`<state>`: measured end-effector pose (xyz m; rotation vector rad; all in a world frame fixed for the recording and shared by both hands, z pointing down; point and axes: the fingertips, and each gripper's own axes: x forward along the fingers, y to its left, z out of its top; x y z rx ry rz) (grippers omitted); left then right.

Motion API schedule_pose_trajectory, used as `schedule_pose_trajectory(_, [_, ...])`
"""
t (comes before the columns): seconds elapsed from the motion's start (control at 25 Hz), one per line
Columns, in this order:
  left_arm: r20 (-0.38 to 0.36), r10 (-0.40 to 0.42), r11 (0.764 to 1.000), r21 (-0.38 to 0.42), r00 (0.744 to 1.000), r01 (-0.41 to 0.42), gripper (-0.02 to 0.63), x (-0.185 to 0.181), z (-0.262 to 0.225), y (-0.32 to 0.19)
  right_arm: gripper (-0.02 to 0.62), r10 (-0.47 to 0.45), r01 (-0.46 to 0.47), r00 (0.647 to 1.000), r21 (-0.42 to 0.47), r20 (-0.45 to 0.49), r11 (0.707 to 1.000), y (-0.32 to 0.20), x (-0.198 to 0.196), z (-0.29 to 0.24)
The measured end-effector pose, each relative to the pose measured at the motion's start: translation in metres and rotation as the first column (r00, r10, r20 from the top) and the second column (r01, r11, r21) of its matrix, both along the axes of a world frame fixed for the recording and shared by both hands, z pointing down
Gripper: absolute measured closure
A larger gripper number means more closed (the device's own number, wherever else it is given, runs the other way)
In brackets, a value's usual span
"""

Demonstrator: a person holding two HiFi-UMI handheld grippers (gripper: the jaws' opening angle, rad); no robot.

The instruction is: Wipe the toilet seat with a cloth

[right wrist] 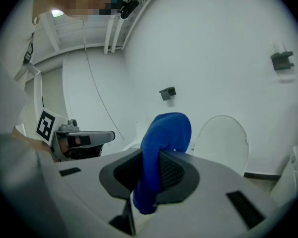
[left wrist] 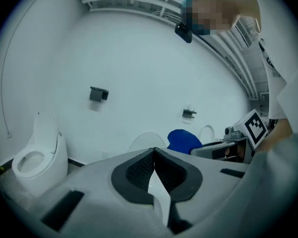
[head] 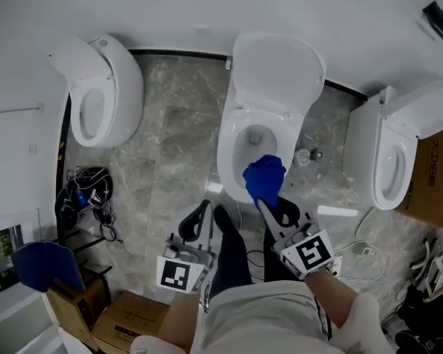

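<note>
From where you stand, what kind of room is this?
Probably a showroom or test room: left toilet, middle toilet and right toilet line one wall, beside a cardboard box and tangled cables.

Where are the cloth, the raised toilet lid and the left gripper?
cloth (head: 264, 177): head view, middle of the blue bundle.
toilet lid (head: 277, 68): head view, centre of the raised lid.
left gripper (left wrist: 154, 151): left gripper view, where its closed jaw tips meet.
</note>
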<state>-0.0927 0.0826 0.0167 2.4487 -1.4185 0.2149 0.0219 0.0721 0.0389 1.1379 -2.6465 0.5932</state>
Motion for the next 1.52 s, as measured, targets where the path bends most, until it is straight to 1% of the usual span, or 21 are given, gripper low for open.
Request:
schedule_pose_trajectory(0.12, [-0.005,0.007,0.999,0.033,1.000,-0.007,0.601,0.003,-0.047,0.011,0.541,-0.006,0.005,1.000,0.017,0.024,1.000,0.011,0.003,-0.050])
schedule_pose_trajectory(0.2, [-0.017,0.009,0.998,0.060,1.000,-0.008,0.601,0.008,-0.079,0.024,0.541,-0.026,0.025,0.999,0.017,0.047,1.000,0.028,0.007,-0.078])
schedule_pose_trajectory(0.28, [-0.022,0.015,0.993,0.114,1.000,-0.012,0.601,0.013,-0.115,0.036,0.541,-0.051,0.049,0.997,0.030,0.065,0.998,0.047,0.012,-0.104])
schedule_pose_trajectory(0.4, [-0.014,0.026,0.980,0.199,1.000,-0.023,0.601,0.017,-0.164,0.045,0.541,-0.062,0.057,0.996,0.082,0.061,0.995,0.062,0.020,-0.146])
schedule_pose_trajectory(0.52, [-0.027,0.025,0.970,0.244,0.999,-0.017,0.601,0.016,-0.196,0.052,0.541,-0.039,0.030,0.996,0.117,0.077,0.993,0.069,0.028,-0.179])
schedule_pose_trajectory(0.72, [-0.023,0.012,0.960,0.281,1.000,-0.005,0.601,0.011,-0.231,0.067,0.541,-0.008,-0.014,0.994,0.191,0.112,0.982,0.073,0.035,-0.230])
schedule_pose_trajectory(0.84, [-0.013,0.007,0.955,0.297,1.000,-0.003,0.601,0.010,-0.246,0.072,0.541,0.006,-0.036,0.991,0.223,0.134,0.974,0.074,0.041,-0.254])
schedule_pose_trajectory(1.04, [-0.015,-0.010,0.950,0.313,1.000,0.014,0.601,0.014,-0.250,0.064,0.541,0.000,-0.038,0.989,0.252,0.147,0.967,0.064,0.057,-0.267])
schedule_pose_trajectory(1.2, [-0.024,0.017,0.947,0.320,1.000,-0.008,0.601,0.018,-0.258,0.064,0.541,0.001,-0.037,0.990,0.253,0.141,0.967,0.061,0.055,-0.272])
schedule_pose_trajectory(1.36, [-0.018,0.048,0.956,0.289,0.999,-0.041,0.601,0.026,-0.250,0.053,0.541,-0.010,-0.028,0.988,0.239,0.157,0.971,0.049,0.054,-0.268])
schedule_pose_trajectory(1.44, [-0.019,0.044,0.960,0.276,0.999,-0.037,0.601,0.028,-0.246,0.056,0.541,-0.017,-0.020,0.987,0.226,0.163,0.974,0.051,0.059,-0.266])
schedule_pose_trajectory(1.52, [-0.036,0.036,0.963,0.267,0.999,-0.025,0.601,0.021,-0.248,0.057,0.541,-0.019,-0.016,0.987,0.218,0.157,0.976,0.051,0.055,-0.266])
